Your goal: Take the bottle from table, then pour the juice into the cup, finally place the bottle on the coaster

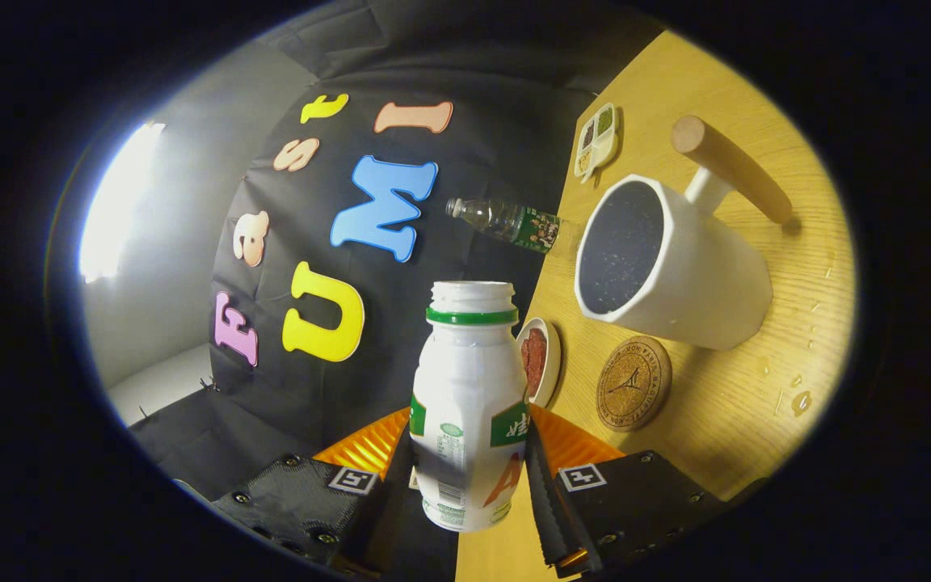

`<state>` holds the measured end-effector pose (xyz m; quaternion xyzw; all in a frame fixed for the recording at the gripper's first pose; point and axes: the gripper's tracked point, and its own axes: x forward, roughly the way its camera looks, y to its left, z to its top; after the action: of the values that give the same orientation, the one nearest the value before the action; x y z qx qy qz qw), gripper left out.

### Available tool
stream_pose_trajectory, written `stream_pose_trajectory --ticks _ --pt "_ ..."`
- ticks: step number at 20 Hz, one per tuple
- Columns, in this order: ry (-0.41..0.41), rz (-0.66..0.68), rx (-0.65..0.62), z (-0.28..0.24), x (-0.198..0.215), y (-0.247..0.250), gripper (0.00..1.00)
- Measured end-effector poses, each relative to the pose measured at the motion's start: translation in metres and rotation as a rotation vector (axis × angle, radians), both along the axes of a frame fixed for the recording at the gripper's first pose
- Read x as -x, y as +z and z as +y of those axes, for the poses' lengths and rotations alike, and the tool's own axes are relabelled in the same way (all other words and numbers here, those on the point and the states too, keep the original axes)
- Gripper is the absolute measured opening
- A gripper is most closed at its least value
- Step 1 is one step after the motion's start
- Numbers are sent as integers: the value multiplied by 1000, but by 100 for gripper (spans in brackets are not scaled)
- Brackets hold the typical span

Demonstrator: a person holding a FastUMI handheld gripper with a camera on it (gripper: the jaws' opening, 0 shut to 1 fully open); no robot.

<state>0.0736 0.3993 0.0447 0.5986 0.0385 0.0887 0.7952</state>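
My gripper [469,477] fingers clamped on the white bottle [469,404], uncapped, held between them, neck toward 12 o'clock. Small dish [538,360] just at its 3 o'clock. Cork coaster [634,383] on the wooden surface [756,404]; white cup [676,267] at 1 o'clock.

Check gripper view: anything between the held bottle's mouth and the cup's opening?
Nothing but air there in the gripper view. The gripper is shut on the bottle; the small red-filled dish and coaster sit lower, beneath the white cup.
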Motion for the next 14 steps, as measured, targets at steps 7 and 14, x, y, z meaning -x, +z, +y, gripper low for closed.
stream_pose_trajectory --ticks 7,14 --pt "-3 -16 -102 -2 -4 7 66" --pt "-12 -25 -195 -4 -7 10 66"
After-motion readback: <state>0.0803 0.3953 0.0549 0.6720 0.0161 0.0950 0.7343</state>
